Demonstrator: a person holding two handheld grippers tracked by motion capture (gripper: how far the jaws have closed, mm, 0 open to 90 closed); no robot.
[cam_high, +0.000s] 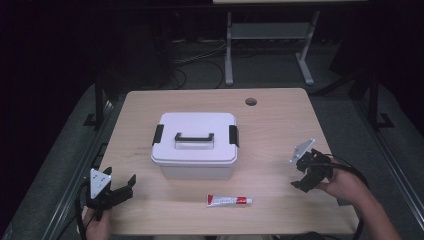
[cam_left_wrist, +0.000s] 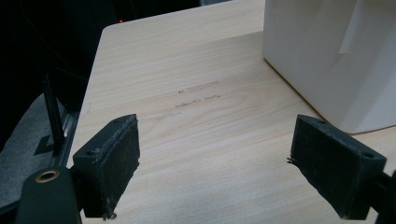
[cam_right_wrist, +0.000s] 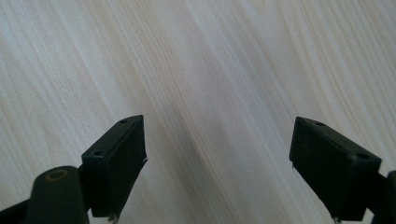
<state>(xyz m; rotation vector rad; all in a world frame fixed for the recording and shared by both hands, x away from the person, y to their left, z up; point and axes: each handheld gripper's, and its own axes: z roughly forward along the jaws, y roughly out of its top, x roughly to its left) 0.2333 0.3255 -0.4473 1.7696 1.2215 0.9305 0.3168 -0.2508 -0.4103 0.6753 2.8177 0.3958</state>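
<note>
With both my left tongs and right tongs spread empty, I judged the toothpaste tube, at the latched storage box's six o'clock, might skid if nudged.

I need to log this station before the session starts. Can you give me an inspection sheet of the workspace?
Surface: light wood table, faint marks left of centre, round hole near the far edge.
Job's things: white lidded box, black handle and side latches, lid on; tube lying flat in front of it.
Clutter: nothing seen.
Grippers: left gripper and right gripper both open, empty.
Cables: black cable trailing from the right gripper.
Surroundings: dark room, table legs beyond.
</note>
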